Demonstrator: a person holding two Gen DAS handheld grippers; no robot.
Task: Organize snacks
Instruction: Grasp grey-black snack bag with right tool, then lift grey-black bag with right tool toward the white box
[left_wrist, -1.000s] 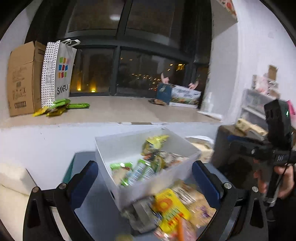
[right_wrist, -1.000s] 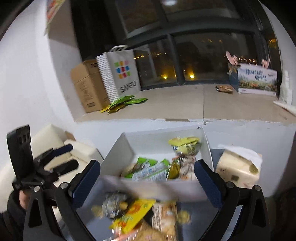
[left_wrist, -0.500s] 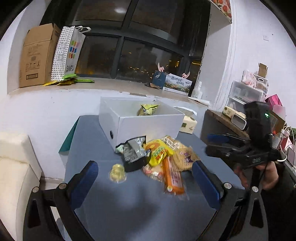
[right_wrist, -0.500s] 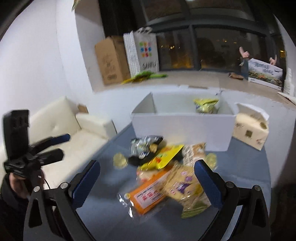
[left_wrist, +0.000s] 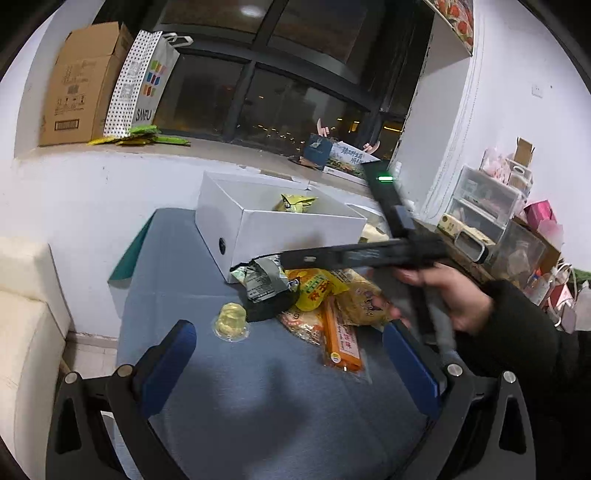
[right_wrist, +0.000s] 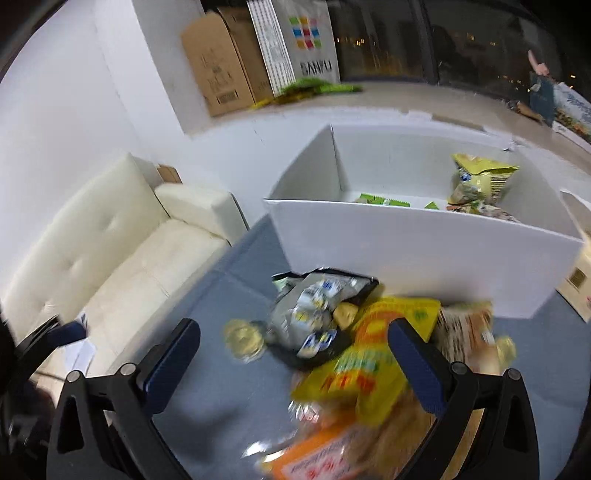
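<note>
Snack pile (right_wrist: 354, 354) loose on bench, right hand-held gripper closing in on it.

Pile (yellow packet (left_wrist: 317, 288), orange bar (left_wrist: 341, 338), grey foil bag (left_wrist: 264, 282), jelly cup (left_wrist: 231, 321)) lies just in front of the white box (left_wrist: 295, 230), touching its front wall; a few snacks already inside the box. Half a second ago the right hand-held gripper (right_wrist: 293, 363) sat well back from the pile; now it's low over it, jaws spread and empty, straddling the foil bag and yellow packet. View is blurred, so contact can't be told. Likely a pick is starting. Left hand-held gripper (left_wrist: 288, 363) hangs back from the pile, released, holding nothing. Cream sofa (right_wrist: 110, 236) beside the bench (left_wrist: 258, 398).
</note>
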